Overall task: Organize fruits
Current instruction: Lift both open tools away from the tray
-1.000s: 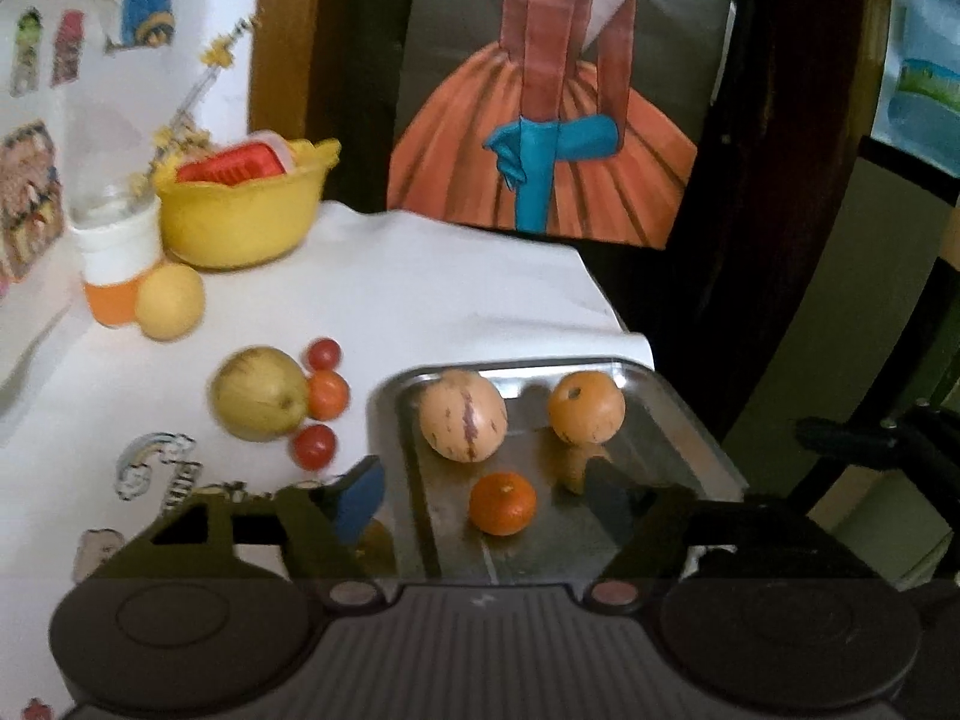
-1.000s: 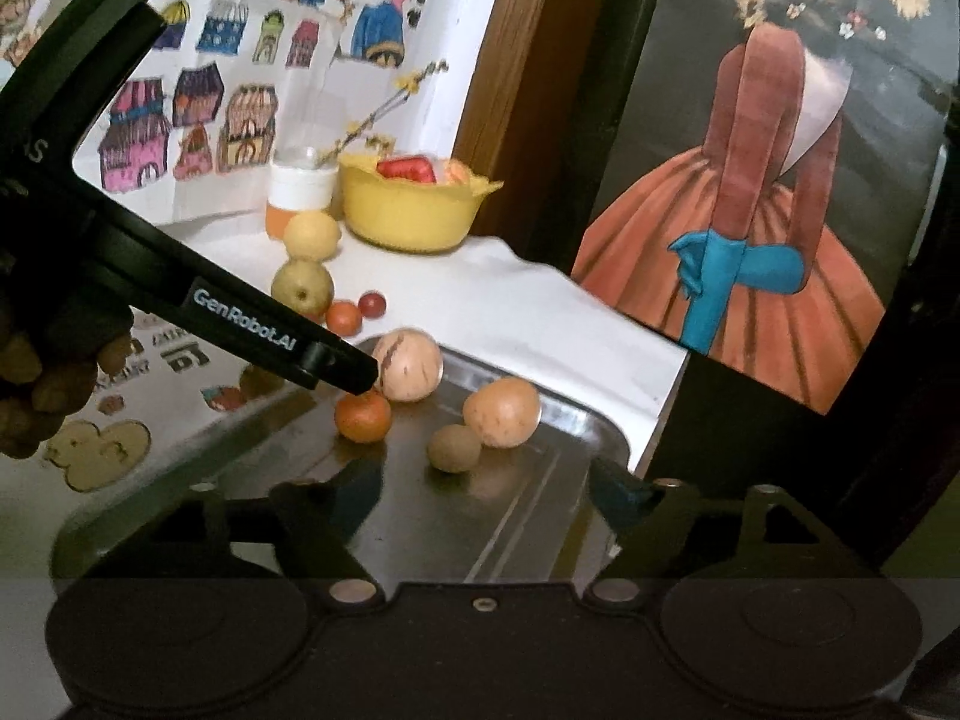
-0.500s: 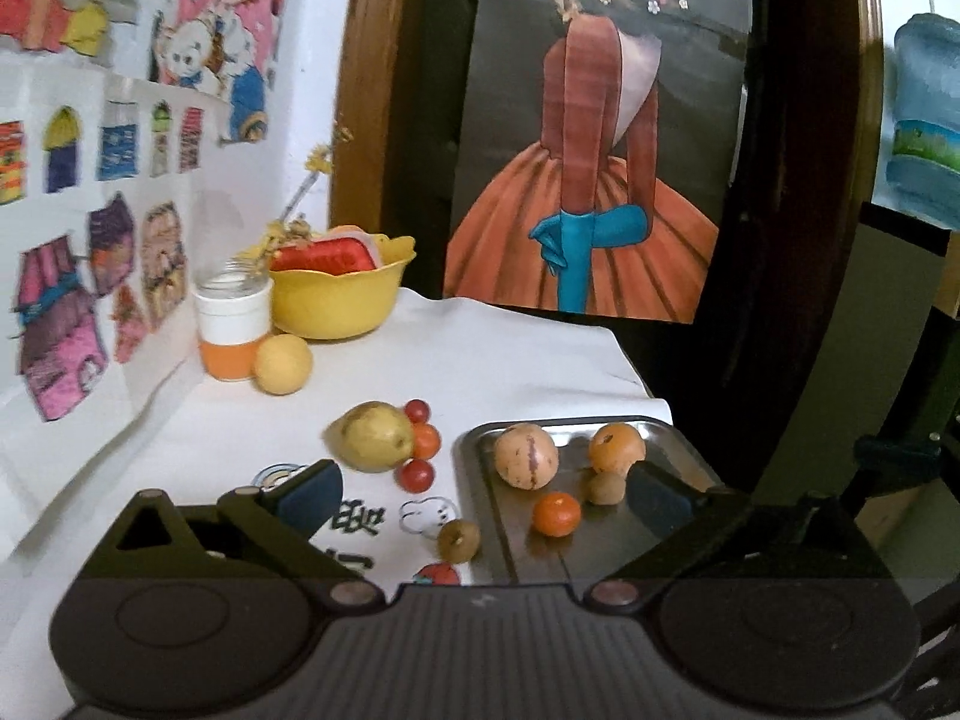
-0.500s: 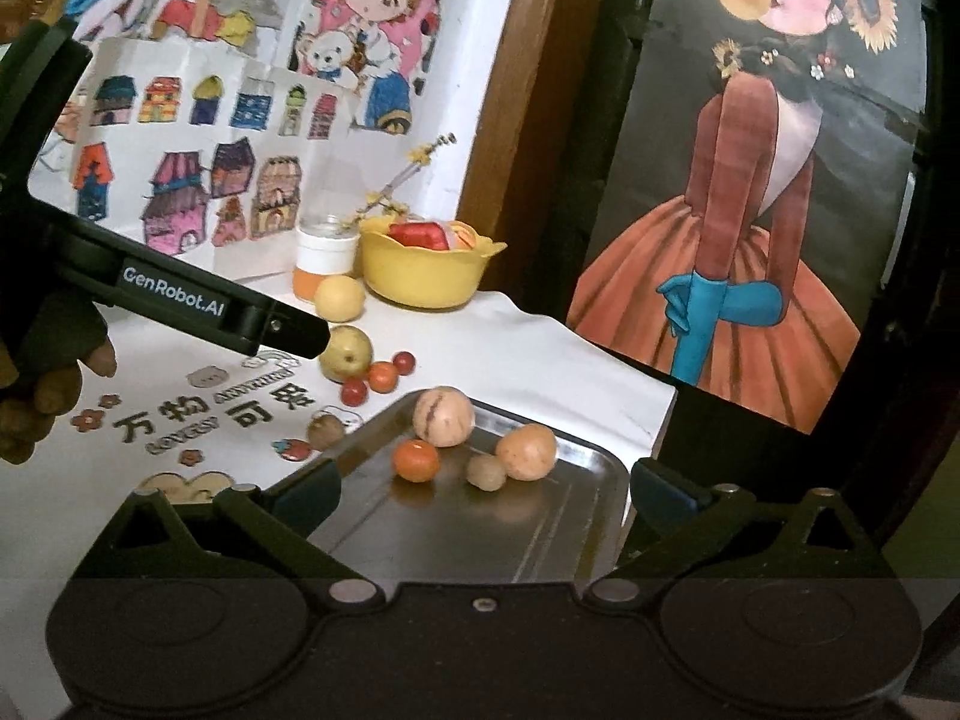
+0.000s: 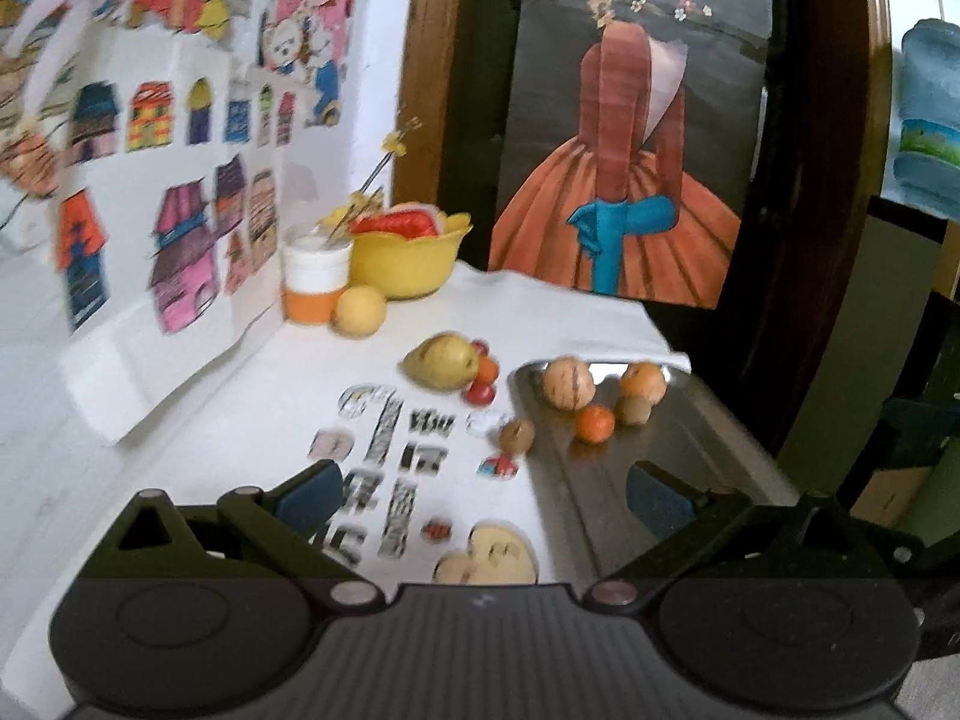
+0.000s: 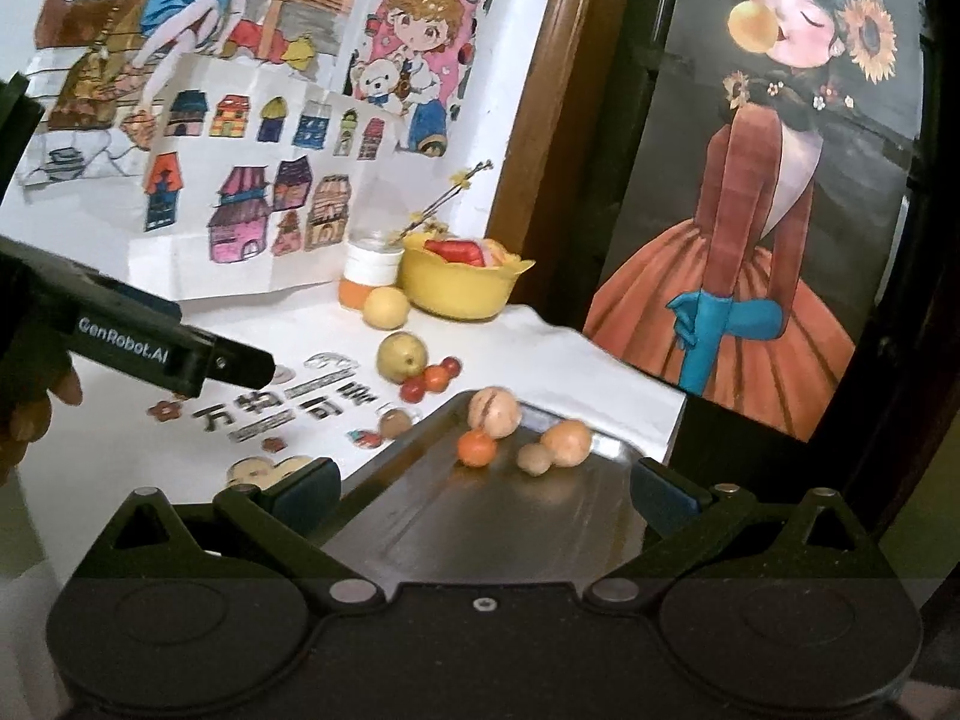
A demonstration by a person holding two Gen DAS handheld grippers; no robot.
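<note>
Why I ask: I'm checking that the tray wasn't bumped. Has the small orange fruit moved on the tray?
No. The small orange fruit still sits just in front of the striped melon on the tray.

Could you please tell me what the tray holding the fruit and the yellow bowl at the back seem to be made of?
The tray looks like bare metal, probably stainless steel: grey, glossy, mirroring the fruit on it. The yellow bowl looks like moulded plastic: opaque, even colour, soft sheen, wavy rim; glazed ceramic cannot be ruled out.

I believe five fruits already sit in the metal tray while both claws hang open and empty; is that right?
Not quite: the right wrist view shows four fruits in the metal tray, not five. The left claw and right claw are indeed open and empty.
</note>
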